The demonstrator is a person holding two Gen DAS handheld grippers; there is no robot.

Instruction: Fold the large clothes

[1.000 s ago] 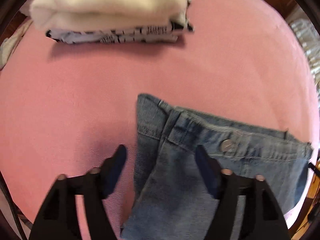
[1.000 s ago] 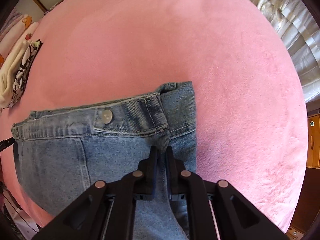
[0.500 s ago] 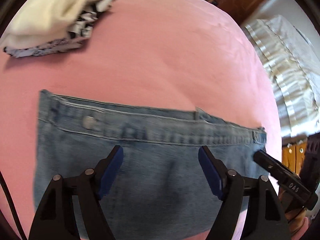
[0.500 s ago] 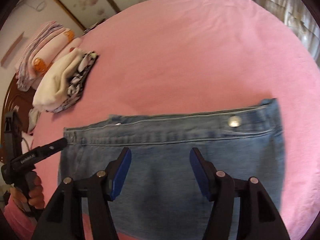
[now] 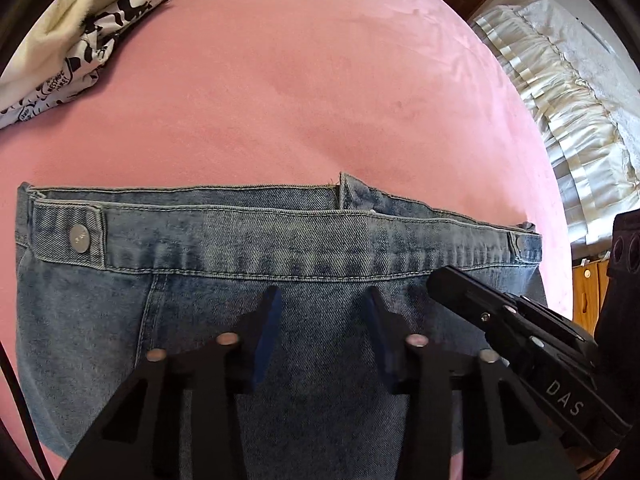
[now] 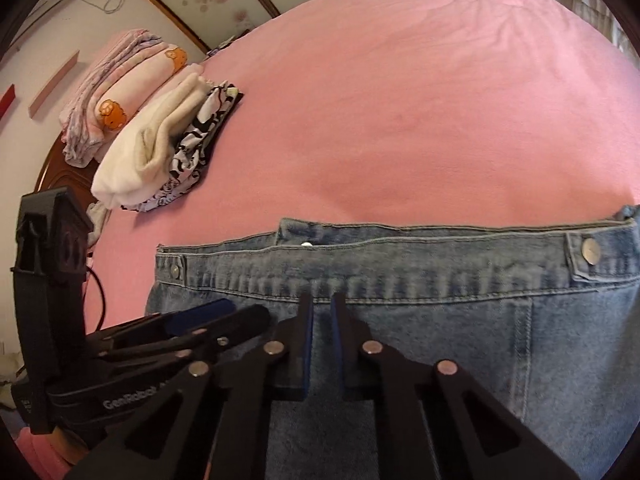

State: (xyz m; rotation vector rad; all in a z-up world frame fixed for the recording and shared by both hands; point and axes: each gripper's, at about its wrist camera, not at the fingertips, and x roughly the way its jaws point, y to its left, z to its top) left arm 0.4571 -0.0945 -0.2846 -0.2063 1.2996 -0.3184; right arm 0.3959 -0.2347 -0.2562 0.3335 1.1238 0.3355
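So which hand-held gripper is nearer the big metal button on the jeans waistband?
Left. The left hand-held gripper sits mid-waistband, nearer the button; the right hand-held gripper is further along, toward the opposite end of the jeans.

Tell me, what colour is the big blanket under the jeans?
Pink blanket, clearest in the right wrist view.

The right gripper (image 5: 436,284) carries white letters "DAS" on its black body. The left gripper (image 6: 224,316) carries "GenRobot" on its side, left of the fingers.
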